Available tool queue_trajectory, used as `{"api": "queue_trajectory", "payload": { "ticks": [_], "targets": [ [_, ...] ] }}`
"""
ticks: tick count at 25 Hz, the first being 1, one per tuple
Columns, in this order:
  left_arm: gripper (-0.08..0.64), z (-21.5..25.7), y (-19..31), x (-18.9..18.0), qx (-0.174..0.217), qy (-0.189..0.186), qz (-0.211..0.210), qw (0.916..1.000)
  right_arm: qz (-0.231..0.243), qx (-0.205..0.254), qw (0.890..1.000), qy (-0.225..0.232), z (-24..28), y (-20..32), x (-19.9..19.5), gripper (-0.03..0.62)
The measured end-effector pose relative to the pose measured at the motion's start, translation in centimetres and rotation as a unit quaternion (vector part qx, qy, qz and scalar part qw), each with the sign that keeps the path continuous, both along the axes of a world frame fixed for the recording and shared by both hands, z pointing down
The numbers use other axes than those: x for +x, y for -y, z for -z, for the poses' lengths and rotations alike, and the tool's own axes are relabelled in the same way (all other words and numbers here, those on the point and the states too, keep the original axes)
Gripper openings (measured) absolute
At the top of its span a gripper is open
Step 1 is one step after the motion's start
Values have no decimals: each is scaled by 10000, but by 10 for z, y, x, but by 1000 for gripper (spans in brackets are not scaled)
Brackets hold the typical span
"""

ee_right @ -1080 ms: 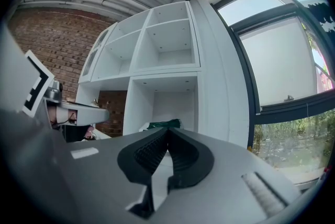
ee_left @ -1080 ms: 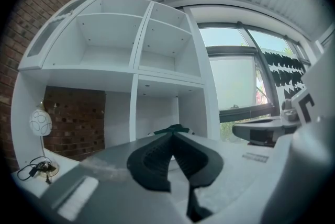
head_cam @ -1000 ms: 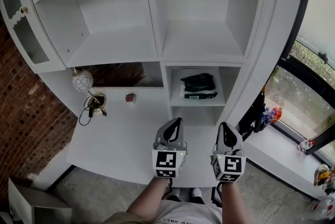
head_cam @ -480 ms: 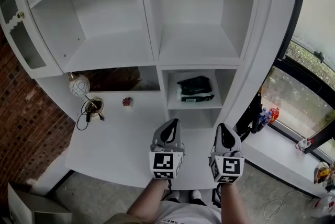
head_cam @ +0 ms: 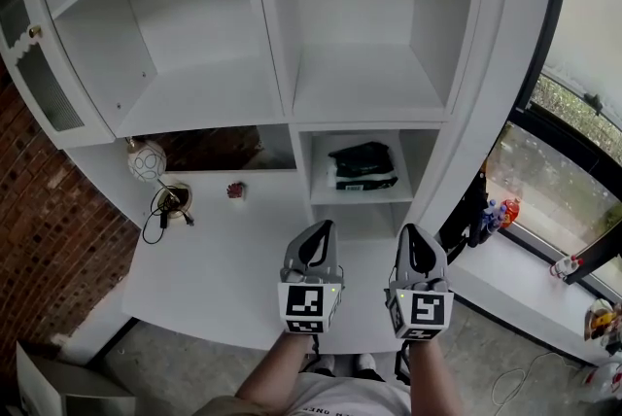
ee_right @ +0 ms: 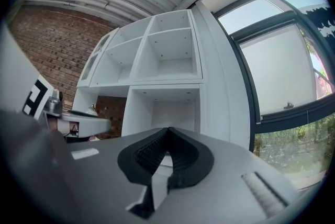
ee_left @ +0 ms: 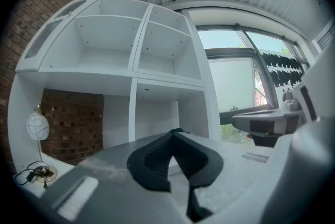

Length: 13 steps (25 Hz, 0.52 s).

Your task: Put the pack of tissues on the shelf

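Pack of tissues [head_cam: 362,165]: dark-and-white pack lying flat on the board inside the lower right compartment, well apart from both grippers.
Shelf unit [head_cam: 275,45]: white, with two large upper compartments side by side and a smaller one under the right-hand one (that is where the pack lies).
Left gripper [head_cam: 321,239]: clenched on nothing. In its own view the gripper [ee_left: 174,136] shows its black pads meeting at the tip. It is held above the front of the tabletop and points towards the shelf unit.
Right gripper [head_cam: 416,249]: also clenched on nothing, with the pads meeting in its own view [ee_right: 167,131]. It is just beside the left gripper, at about the same level.
Tabletop [head_cam: 224,249]: white, with a curved front edge, running back under the shelf unit.
Lamp [head_cam: 146,161]: white globe lamp at the left rear of the tabletop, with a dark cable [head_cam: 155,215] looped beside its base.
Small red object [head_cam: 236,190]: on the tabletop between the lamp and the pack's compartment, too small to identify.
Brick wall [head_cam: 49,239]: to the left of the shelf unit.
Window [head_cam: 554,181]: to the right, with greenery outside.
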<state>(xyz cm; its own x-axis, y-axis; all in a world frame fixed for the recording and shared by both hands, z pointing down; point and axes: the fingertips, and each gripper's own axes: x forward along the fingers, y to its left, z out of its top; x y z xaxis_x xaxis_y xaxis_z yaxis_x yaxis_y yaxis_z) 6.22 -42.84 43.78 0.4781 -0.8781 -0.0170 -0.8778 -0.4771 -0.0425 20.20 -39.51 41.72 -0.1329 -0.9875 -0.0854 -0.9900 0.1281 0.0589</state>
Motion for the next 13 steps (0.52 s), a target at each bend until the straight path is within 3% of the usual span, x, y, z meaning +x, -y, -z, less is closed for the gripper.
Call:
{"api": "queue_trajectory", "payload": {
  "ticks": [13],
  "targets": [
    [8,-2,1,5,-43,153,-61,9999,68,54,9999,-70,6,1,-2,-2]
  ]
}}
